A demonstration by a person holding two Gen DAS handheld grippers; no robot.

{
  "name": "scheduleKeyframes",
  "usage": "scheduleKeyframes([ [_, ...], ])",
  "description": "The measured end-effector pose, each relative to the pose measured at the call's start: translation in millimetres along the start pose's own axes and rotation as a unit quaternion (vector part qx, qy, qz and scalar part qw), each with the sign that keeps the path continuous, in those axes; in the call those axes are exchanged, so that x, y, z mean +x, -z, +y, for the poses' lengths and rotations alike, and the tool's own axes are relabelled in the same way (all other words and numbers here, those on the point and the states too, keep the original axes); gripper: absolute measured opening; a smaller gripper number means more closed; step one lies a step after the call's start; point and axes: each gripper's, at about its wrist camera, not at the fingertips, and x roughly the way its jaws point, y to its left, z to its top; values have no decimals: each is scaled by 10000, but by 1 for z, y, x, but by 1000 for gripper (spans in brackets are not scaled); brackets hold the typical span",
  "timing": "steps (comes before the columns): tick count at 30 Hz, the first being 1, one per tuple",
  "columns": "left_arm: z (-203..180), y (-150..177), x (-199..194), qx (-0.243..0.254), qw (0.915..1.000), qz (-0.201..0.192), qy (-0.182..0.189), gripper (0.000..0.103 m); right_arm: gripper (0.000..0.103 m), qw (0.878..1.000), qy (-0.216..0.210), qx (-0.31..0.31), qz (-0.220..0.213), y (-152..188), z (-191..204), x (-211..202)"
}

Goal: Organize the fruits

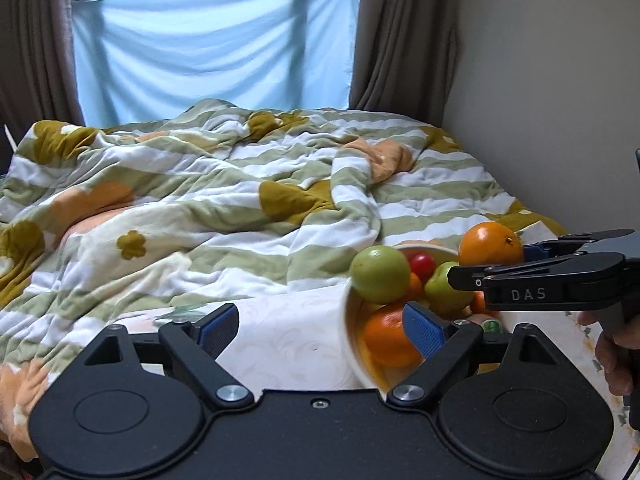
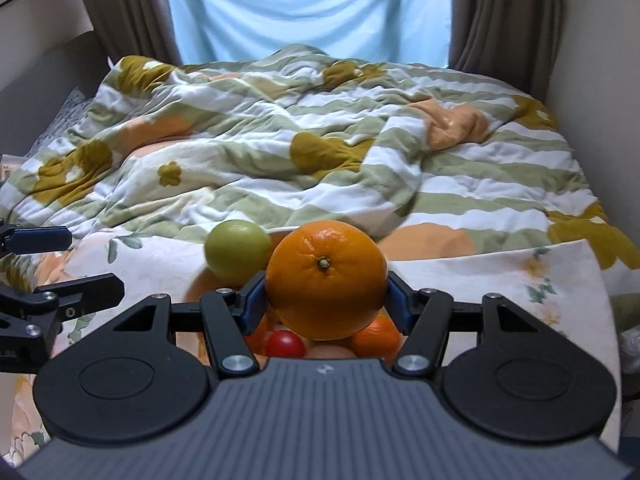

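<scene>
A white bowl [image 1: 349, 336] heaped with fruit stands on a pale floral cloth [image 1: 288, 340]. A green apple [image 1: 378, 274] lies on top at its left rim, with a red tomato [image 1: 423, 264], a second green fruit [image 1: 444, 292] and a tangerine [image 1: 388, 340] around it. My left gripper [image 1: 320, 330] is open just before the bowl, its blue pads [image 1: 218, 330] touching nothing. My right gripper [image 2: 326, 300] is shut on a large orange [image 2: 326, 280], held above the pile of fruit. The green apple [image 2: 238, 252] sits left of that orange, and the tomato [image 2: 285, 344] shows below it.
A rumpled green-striped quilt [image 1: 240, 184] covers the bed beyond the bowl. A wall [image 1: 552, 92] runs along the right, with brown curtains and a blue sheet [image 1: 208, 52] at the window. A person's hand [image 1: 612, 360] grips the right tool's handle.
</scene>
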Motion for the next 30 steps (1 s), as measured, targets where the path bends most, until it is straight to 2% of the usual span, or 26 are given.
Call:
scheduleKeyframes([
  [9,20,12,-4,-351,9993,12,-100,92,76,9989,124,-454,25,10,23,20],
  [14,24,18,-1,-435,9989,9,-147,92,76,9991,77,-407,-2,16,26,25],
  [17,24,20,0,-486,9986,4,-189,92,77,9989,9,-435,-184,20,27,23],
  [18,24,20,0,-504,9985,0,-199,92,79,9984,12,-491,-287,20,28,21],
  [19,23,21,-1,-524,9984,-13,-211,92,88,9977,51,-574,-357,19,30,20],
  [20,23,21,-1,-542,9983,-21,-224,92,102,9969,108,-665,-398,18,32,19],
  [22,22,22,-4,-571,9981,-35,-240,92,103,9957,203,-768,-471,19,33,17],
  [30,6,16,-39,-541,9972,-282,-427,92,103,9969,73,-624,-479,15,23,-11],
])
